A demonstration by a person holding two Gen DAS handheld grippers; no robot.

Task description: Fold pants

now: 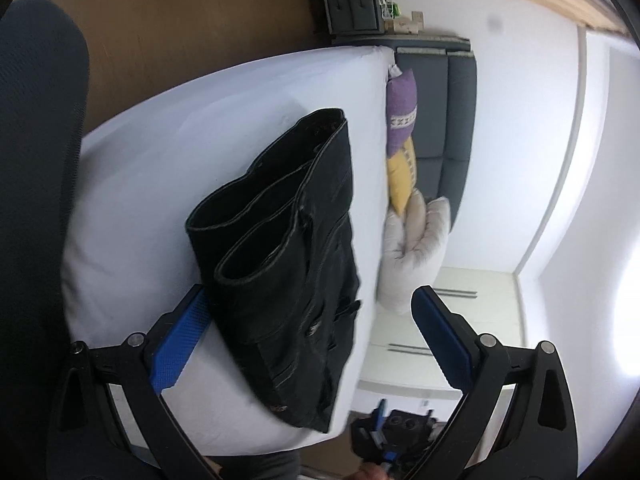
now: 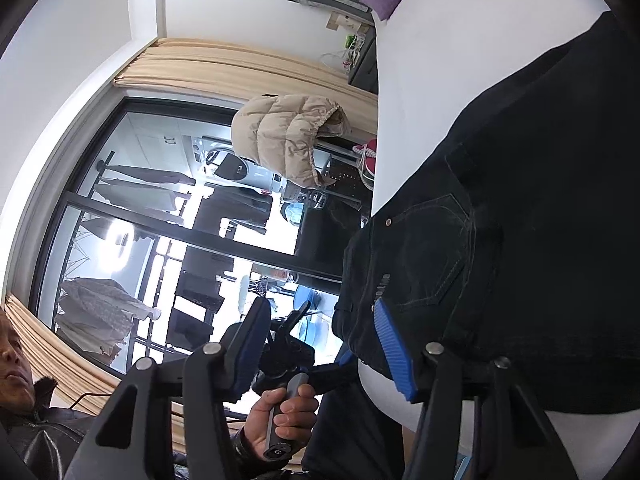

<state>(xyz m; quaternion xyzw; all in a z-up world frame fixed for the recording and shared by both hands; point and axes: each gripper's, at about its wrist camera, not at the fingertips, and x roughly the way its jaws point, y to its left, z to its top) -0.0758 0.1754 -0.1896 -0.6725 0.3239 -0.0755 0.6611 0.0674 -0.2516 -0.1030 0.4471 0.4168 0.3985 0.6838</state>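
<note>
Black jeans (image 1: 288, 264) lie folded on a white bed (image 1: 168, 184), leg hems stacked on top, waistband near the bed's edge. My left gripper (image 1: 308, 328) is open, its blue pads (image 1: 180, 340) wide apart with the jeans between them in view, not gripped. In the right wrist view the jeans (image 2: 520, 240) fill the right side, back pocket showing. My right gripper (image 2: 320, 344) is open, one blue pad (image 2: 392, 352) against the jeans' waistband edge. The left gripper also shows there (image 2: 288, 344), held by a hand.
Purple (image 1: 402, 116), yellow and beige cushions lie beyond the bed by a grey headboard (image 1: 440, 120). A dark drawer unit (image 1: 352, 4) stands by the wall. A glass balcony door (image 2: 160, 220) and a beige jacket (image 2: 288, 136) are in the right wrist view.
</note>
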